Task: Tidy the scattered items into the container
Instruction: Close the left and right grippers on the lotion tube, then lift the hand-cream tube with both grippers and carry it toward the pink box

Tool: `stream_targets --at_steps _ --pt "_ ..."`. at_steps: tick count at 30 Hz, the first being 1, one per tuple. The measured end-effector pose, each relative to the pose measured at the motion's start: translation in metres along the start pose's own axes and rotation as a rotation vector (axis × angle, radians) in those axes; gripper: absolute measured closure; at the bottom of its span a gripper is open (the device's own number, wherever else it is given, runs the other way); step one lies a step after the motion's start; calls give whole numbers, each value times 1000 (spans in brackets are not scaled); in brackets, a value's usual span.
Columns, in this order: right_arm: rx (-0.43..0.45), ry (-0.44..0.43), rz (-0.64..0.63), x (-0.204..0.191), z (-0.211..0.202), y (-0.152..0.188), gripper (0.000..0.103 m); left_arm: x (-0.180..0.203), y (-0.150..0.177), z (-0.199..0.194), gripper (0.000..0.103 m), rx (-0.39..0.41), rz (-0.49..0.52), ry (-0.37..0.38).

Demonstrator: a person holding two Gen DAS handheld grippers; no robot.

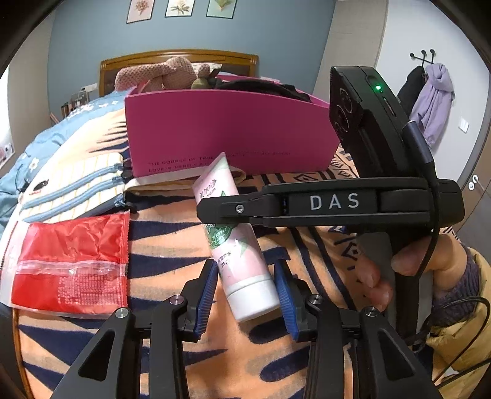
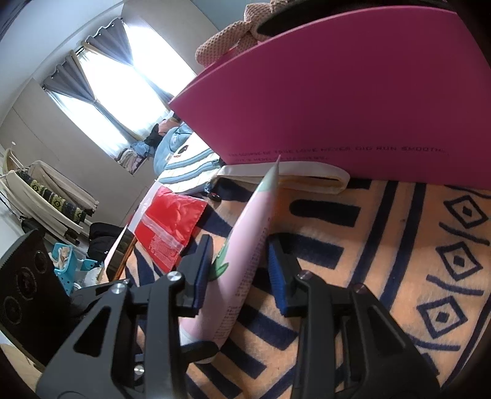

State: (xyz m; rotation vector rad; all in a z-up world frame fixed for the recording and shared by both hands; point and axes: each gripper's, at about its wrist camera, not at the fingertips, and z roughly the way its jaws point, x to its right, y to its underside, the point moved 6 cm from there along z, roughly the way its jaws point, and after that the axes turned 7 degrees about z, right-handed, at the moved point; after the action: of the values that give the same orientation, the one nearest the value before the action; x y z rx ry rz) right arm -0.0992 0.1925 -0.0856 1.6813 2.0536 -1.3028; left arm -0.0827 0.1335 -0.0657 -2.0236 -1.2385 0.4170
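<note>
Currently the pink tube (image 1: 236, 239) lies on the striped blanket (image 1: 172, 242), its crimped end near the magenta box (image 1: 227, 132). Both tools straddle it: left gripper (image 1: 247, 294) brackets the cap end, right gripper (image 2: 237, 270) the body; each is spread wider than the tube, no clamp evident. Red packet (image 1: 70, 261) and zip pouch (image 1: 73, 187) sit toward the blanket's left edge. Step looks like grasping the tube; next needs closing, then lifting over the box rim.

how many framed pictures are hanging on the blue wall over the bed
3, side by side in a row above the headboard: left picture, middle picture, right picture. Their tops are cropped; more may be hidden.
</note>
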Motion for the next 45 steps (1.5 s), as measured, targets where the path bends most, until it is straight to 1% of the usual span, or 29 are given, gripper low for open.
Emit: stream_targets --at_steps 8,12,17,22,26,29,30,34,36,38,40,43,44,45 --pt "18 -21 6 -2 -11 0 68 0 -3 -3 68 10 1 11" --pt "36 -42 -3 -7 -21 -2 72 3 -7 -11 70 25 -1 21" --pt "68 -69 -52 -24 -37 -6 76 5 -18 -21 74 54 22 16" --pt "79 -89 -58 -29 -41 -10 76 4 -35 -27 75 91 47 13" --pt "86 -102 -33 -26 -40 -11 76 3 -38 -22 75 83 56 9" --pt "86 -114 -17 -23 -41 -11 76 -4 -33 -12 69 63 21 17" --pt "84 -119 -14 -23 -41 -11 76 -6 -32 -9 67 57 9 23" --pt "78 -140 -1 -21 -42 -10 76 -9 -26 6 64 16 -22 70" --pt "77 -152 3 -20 -42 -10 76 -10 -24 13 60 -2 -25 98" --pt "77 -156 7 -19 -43 -10 76 -10 -22 17 60 -9 -26 126" --pt "77 -165 16 -14 -46 -9 76 -10 -22 16 60 -1 -24 146" --pt "76 -189 39 -10 -49 -10 76 -14 -22 15 60 8 -48 176" --pt "75 -198 45 -8 -49 -9 76 -16 -22 15 61 12 -58 186" --pt "73 -208 52 -7 -50 -9 76 -17 -22 14 65 16 -65 202"
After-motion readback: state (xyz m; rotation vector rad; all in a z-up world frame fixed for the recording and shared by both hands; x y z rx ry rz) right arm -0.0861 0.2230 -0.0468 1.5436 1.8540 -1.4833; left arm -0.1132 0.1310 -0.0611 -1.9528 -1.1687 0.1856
